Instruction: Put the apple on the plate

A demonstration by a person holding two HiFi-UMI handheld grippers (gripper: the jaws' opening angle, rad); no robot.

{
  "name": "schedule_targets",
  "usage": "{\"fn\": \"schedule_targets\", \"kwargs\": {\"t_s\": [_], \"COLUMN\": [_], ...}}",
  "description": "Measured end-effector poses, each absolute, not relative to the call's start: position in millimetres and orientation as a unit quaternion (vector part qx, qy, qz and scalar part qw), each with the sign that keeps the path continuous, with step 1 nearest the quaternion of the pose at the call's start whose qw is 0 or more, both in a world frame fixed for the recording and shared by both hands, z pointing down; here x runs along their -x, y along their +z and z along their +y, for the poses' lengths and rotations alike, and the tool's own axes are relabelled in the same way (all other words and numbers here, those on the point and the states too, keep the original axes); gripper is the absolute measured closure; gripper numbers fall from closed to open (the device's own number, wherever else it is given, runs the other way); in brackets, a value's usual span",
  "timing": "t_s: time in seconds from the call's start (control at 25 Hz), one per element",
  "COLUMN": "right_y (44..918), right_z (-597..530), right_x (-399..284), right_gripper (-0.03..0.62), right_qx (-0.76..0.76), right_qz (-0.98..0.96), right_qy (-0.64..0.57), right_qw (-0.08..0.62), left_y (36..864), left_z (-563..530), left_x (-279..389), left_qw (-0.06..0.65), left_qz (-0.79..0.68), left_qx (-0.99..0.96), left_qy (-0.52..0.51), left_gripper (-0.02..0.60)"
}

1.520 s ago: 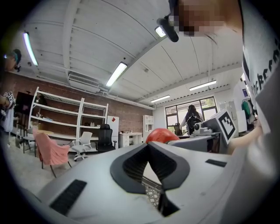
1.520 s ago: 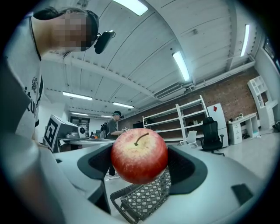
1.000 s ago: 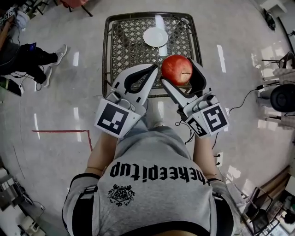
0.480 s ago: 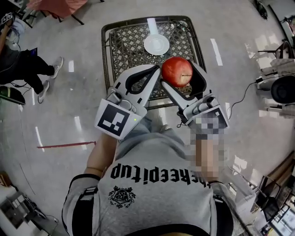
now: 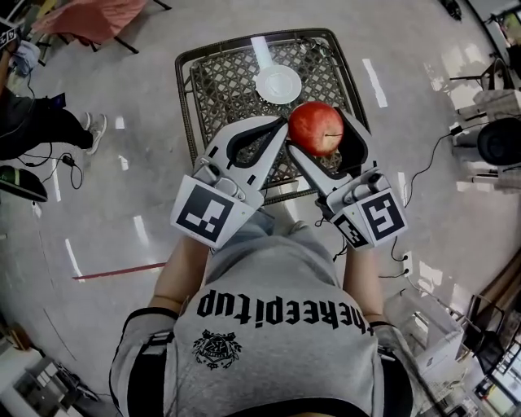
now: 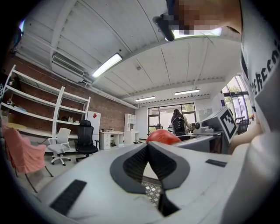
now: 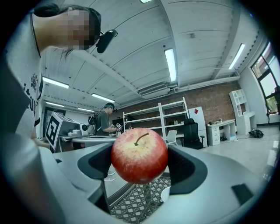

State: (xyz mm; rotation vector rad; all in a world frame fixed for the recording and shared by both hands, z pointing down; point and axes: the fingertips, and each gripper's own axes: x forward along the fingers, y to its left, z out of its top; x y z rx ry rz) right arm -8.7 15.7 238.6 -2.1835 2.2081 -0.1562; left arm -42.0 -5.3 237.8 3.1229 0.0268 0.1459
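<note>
A red apple (image 5: 317,128) with its stem showing is held between the jaws of my right gripper (image 5: 319,130), which is shut on it; in the right gripper view the apple (image 7: 139,155) fills the middle. The apple hangs above the near half of a metal lattice table (image 5: 220,77). A small white plate (image 5: 278,84) lies on the table's far half, beyond the apple. My left gripper (image 5: 274,129) is beside the right one, shut, with nothing held. The left gripper view shows the apple (image 6: 162,137) just past my shut jaw tips.
The table stands on a glossy grey floor (image 5: 130,114). A person (image 5: 37,130) stands at the far left. A round black device (image 5: 499,145) and cables lie at the right. A pink cloth (image 5: 89,18) covers something at the upper left.
The view has shifted so the table and plate sit slightly lower and nearer. Both grippers keep their pose, the apple still held in the right one.
</note>
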Motion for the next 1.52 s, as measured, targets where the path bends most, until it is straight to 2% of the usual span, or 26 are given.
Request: {"fn": "schedule_targets", "kwargs": {"t_s": [0.64, 1.52], "right_y": [247.2, 252.8], "right_z": [7.1, -47.4], "right_x": [8.5, -54.6], "right_gripper": [0.201, 0.201], "right_qx": [0.727, 0.648], "right_qz": [0.685, 0.759], "right_qy": [-0.052, -0.061], "right_qw": [0.001, -0.007], "left_y": [251.6, 250.4], "left_z": [-25.4, -75.9], "left_x": [46.5, 3.4], "left_qw": [0.022, 0.033], "left_qz": [0.021, -0.115], "left_qx": [-0.999, -0.992], "left_qy": [0.041, 0.035], "left_gripper": [0.545, 0.545]}}
